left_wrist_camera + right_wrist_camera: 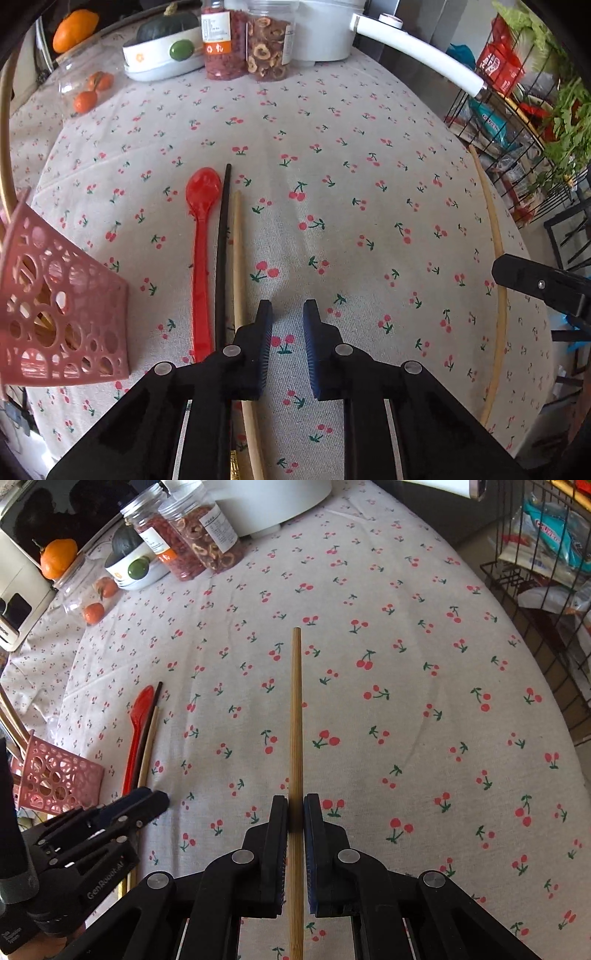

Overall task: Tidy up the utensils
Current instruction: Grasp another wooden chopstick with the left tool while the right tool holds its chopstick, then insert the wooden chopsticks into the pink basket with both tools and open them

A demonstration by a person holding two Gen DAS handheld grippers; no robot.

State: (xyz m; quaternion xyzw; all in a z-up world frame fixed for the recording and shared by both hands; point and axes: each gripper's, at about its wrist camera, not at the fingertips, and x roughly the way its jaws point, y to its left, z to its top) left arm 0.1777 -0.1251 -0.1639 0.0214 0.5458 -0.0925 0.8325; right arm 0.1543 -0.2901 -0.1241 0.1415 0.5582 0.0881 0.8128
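Right gripper: jaws clenched on a wooden chopstick, which runs straight out ahead between the pads and extends back under the body of the tool. In the left wrist view the same chopstick appears as a long pale stick at the right side, with the right gripper's black finger across it.

Left gripper: jaws narrowed but apart, with only the cherry-print tablecloth showing between the pads — nothing grasped. Its left finger sits over the near part of a pale wooden chopstick lying on the cloth.

Utensils on the table: a red plastic spoon, a black chopstick and the pale wooden chopstick lie side by side, roughly parallel, bowl and tips pointing away. The spoon is leftmost, the black chopstick in the middle.

A pink perforated holder stands to the left of the spoon — stick-like utensils show through its holes.

Far edge of the table: two clear jars of dried goods, a white bowl, oranges and a white appliance.
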